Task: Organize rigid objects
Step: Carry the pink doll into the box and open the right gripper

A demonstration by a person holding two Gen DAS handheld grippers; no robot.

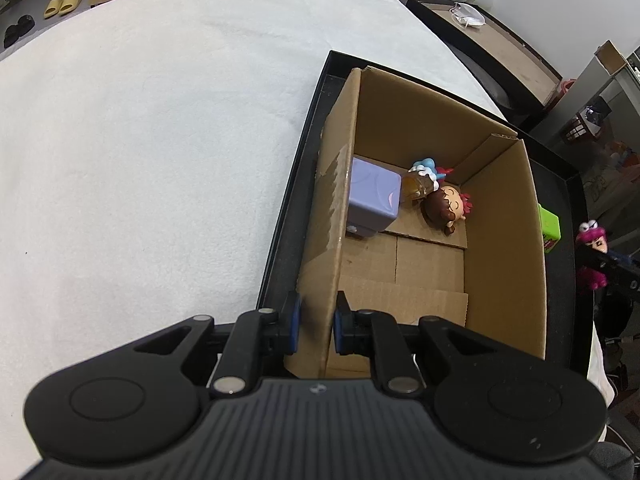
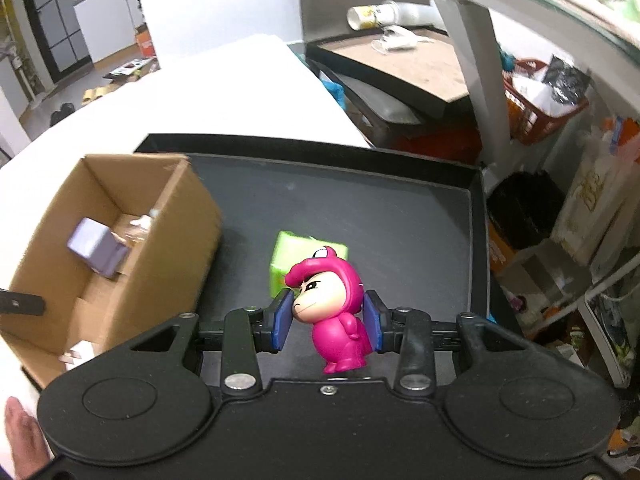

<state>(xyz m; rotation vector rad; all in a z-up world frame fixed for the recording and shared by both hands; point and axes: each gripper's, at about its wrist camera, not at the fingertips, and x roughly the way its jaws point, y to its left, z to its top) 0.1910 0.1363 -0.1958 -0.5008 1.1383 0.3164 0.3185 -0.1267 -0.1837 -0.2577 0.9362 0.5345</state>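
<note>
I am steadying the cardboard box point(image 1: 420, 184) wall with my left gripper point(image 1: 318, 326) while my right gripper point(image 2: 326, 320) is clamping the pink figurine point(image 2: 334, 312); next, carrying it over the box.

The left wrist view looks steeply down, close, into the cardboard box point(image 1: 432, 216). The right wrist view faces forward over the black tray point(image 2: 360, 200). Both share box and tray.

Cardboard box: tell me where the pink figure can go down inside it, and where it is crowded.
The cardboard box has bare floor in its near half, between the left gripper on the left wall and the right wall. The far end is crowded: purple cube, brown-haired doll, amber jar. The right gripper grips the pink figure.
</note>
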